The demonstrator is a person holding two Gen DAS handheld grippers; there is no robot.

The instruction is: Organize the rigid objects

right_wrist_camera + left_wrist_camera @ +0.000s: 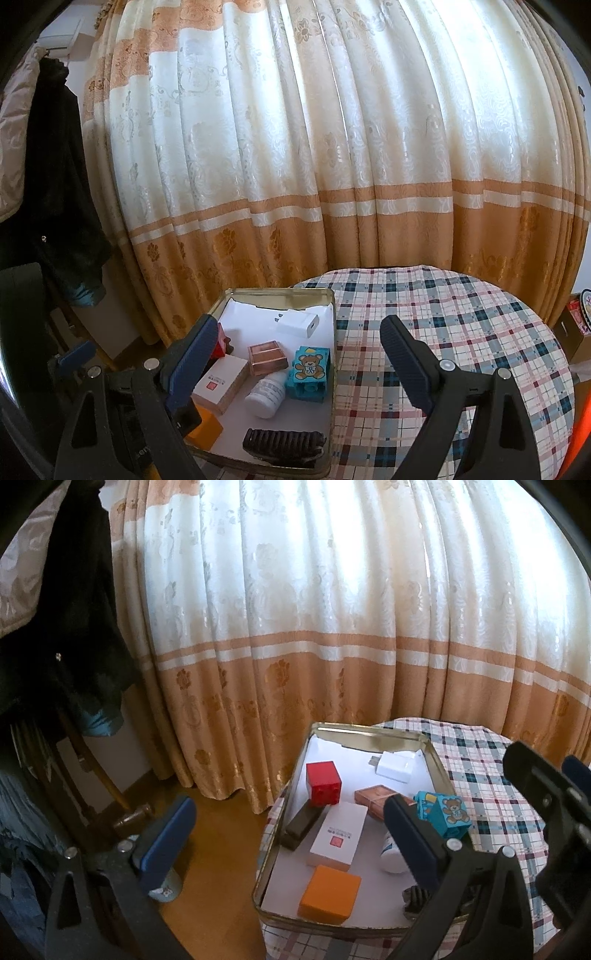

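Right up close, the right gripper [295, 365] hangs with its jaws spread wide and nothing between them, one finger over the tin's [334, 332] left side, the other over the bare checked cloth [461, 332]. The left gripper [288, 830] is just as wide and just as empty, poised at the tin's near left edge, one finger out over the floor. And the tin is where everything sits: red cube [324, 783], orange box [330, 894], white box [338, 835], white charger [395, 766], copper box [373, 796], teddy block [443, 814], white bottle [267, 393] and a dark ribbed piece [284, 441] at the near wall. I see nothing loose on the cloth, so my guess is the gathering is done or close to it; at most some tidying inside remains. The right view gives the bottle and ribbed piece whole, plus the cloth's empty right half; the left view hides most of those two but shows the red cube, the orange box and a dark bar [301, 825] under the cube.
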